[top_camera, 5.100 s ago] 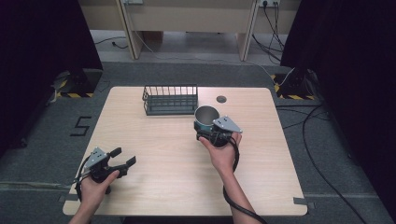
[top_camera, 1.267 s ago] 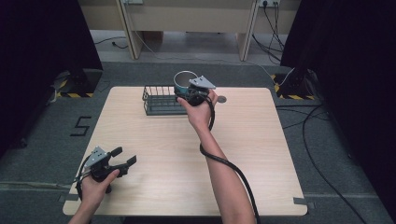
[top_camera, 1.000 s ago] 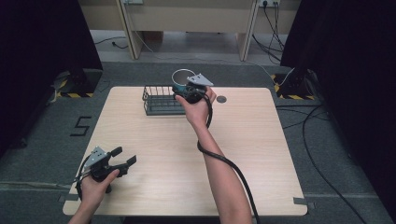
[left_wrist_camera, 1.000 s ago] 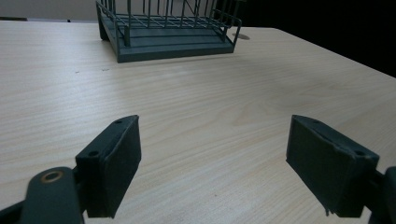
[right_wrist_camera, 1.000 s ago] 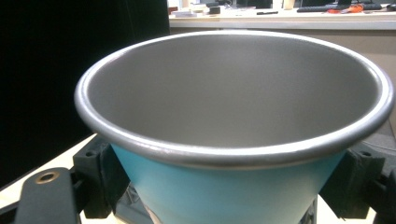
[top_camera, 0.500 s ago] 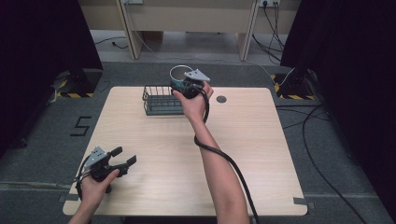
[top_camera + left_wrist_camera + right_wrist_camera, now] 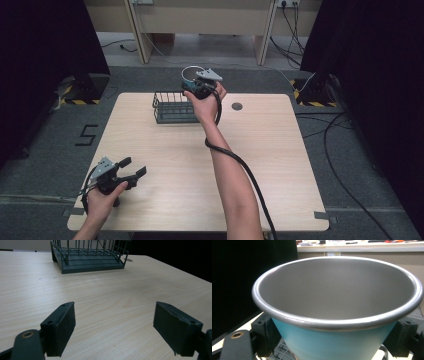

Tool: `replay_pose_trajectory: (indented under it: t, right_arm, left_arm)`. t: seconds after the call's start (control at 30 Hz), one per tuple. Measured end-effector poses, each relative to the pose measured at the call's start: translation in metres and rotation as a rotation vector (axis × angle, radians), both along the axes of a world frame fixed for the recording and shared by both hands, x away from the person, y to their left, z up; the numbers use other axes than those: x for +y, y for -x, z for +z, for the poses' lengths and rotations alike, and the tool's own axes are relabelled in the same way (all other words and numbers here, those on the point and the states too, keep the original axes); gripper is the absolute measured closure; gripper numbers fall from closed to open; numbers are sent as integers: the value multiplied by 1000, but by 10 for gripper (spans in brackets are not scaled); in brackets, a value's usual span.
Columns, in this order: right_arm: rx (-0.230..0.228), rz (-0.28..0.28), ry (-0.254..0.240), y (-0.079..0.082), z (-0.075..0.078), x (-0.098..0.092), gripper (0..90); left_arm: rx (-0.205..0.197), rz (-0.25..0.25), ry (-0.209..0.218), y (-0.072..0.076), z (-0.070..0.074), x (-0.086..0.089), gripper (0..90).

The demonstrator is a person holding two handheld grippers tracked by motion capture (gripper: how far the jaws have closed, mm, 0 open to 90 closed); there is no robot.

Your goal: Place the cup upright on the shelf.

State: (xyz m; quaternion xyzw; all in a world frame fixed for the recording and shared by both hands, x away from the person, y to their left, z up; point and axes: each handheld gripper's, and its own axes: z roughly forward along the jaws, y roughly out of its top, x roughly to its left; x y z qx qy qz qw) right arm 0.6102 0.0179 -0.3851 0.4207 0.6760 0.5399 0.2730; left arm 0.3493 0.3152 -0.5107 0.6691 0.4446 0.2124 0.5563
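Note:
A light blue cup (image 7: 332,340) with a grey inside and a metal rim is clamped between the two black jaws of my right gripper (image 7: 192,86), which is shut on it. In the high view the cup (image 7: 190,75) hangs in the air above the right end of a dark wire rack (image 7: 172,106) at the back of the table. Part of the rack (image 7: 278,352) shows just beneath the cup. My left gripper (image 7: 131,171) rests low over the table's front left corner, jaws wide apart with nothing between them. Far ahead of it stands the rack (image 7: 87,255).
The light wooden table (image 7: 280,165) has a small dark round cap (image 7: 237,106) right of the rack. A cable (image 7: 245,175) trails from the right gripper along the forearm. Dark curtains and floor cables surround the table.
My right gripper has carried the cup from the table's middle back and up to above the rack's right end, drifting slightly farther in the last second. The left gripper has stayed put.

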Motion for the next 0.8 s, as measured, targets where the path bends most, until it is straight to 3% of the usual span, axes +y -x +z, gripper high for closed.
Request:
replay_pose_trajectory:
  t: [0.33, 0.8]
  right_arm:
    - [21, -9, 0, -13, -2, 9, 172]
    - [67, -17, 13, -24, -21, 22, 171]
  left_arm:
    - [0, -5, 1, 0, 0, 0, 176]
    - [1, -11, 1, -1, 0, -1, 176]
